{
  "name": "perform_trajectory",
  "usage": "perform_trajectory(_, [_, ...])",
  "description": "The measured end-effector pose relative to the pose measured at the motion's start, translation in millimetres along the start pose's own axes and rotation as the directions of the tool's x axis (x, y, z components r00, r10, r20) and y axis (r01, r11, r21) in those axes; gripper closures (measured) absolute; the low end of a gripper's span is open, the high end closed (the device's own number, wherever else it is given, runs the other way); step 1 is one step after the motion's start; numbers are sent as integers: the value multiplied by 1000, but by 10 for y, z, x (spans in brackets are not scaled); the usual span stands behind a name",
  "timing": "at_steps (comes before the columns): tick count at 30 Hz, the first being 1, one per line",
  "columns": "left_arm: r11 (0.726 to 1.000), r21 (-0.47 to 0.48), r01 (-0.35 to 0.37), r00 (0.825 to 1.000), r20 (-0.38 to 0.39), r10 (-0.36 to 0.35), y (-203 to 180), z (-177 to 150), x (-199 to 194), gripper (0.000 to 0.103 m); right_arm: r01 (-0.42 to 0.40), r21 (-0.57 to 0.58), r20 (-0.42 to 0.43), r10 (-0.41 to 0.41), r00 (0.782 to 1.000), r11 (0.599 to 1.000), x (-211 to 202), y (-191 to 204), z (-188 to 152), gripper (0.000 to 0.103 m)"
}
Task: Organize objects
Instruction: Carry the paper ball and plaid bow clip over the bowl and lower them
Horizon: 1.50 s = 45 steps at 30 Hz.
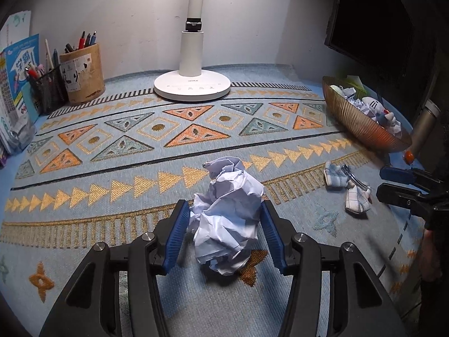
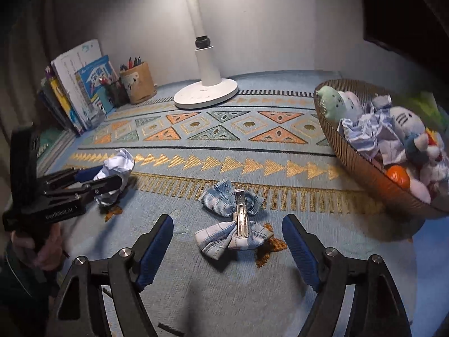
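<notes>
A crumpled ball of white paper (image 1: 228, 213) lies on the patterned blue mat between the blue pads of my left gripper (image 1: 224, 234); the jaws are closed in against its sides. It also shows in the right wrist view (image 2: 116, 168). A blue plaid hair bow with a metal clip (image 2: 234, 224) lies on the mat just ahead of my right gripper (image 2: 227, 248), which is open and empty. The bow shows in the left wrist view (image 1: 346, 186), with the right gripper (image 1: 393, 182) beside it. A ribbed brown bowl (image 2: 364, 165) at right holds plush toys and crumpled paper.
A white desk lamp base (image 1: 192, 85) stands at the back centre. A cork pen holder (image 1: 82, 74), a mesh pen cup (image 1: 47, 90) and upright books (image 1: 16, 90) stand at back left. A dark monitor (image 1: 370, 19) and a metal cylinder (image 1: 425, 125) are at right.
</notes>
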<state>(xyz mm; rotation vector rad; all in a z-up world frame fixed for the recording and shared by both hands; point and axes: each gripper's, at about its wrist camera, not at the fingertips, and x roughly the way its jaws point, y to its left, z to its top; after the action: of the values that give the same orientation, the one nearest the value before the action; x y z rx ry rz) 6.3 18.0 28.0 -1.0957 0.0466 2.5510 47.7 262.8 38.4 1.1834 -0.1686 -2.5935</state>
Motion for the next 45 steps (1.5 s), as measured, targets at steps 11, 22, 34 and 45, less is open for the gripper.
perform_trajectory(11, [1000, 8, 3, 1000, 13, -3, -14, -6, -19, 53, 185, 9, -37, -184, 982, 983, 310, 74, -5, 32])
perform_trajectory(22, [998, 39, -55, 998, 10, 55, -131, 24, -11, 55, 171, -5, -21, -172, 985, 985, 266, 161, -60, 81])
perform_trajectory(34, [974, 197, 115, 970, 189, -153, -1365, 1296, -206, 55, 274, 198, 363, -330, 872, 941, -1402, -705, 787, 81])
perform_trajectory(45, [931, 268, 247, 959, 72, -275, -2334, 1695, 850, 54, 275, 412, 234, -393, 889, 869, -1073, -1901, 1307, 79])
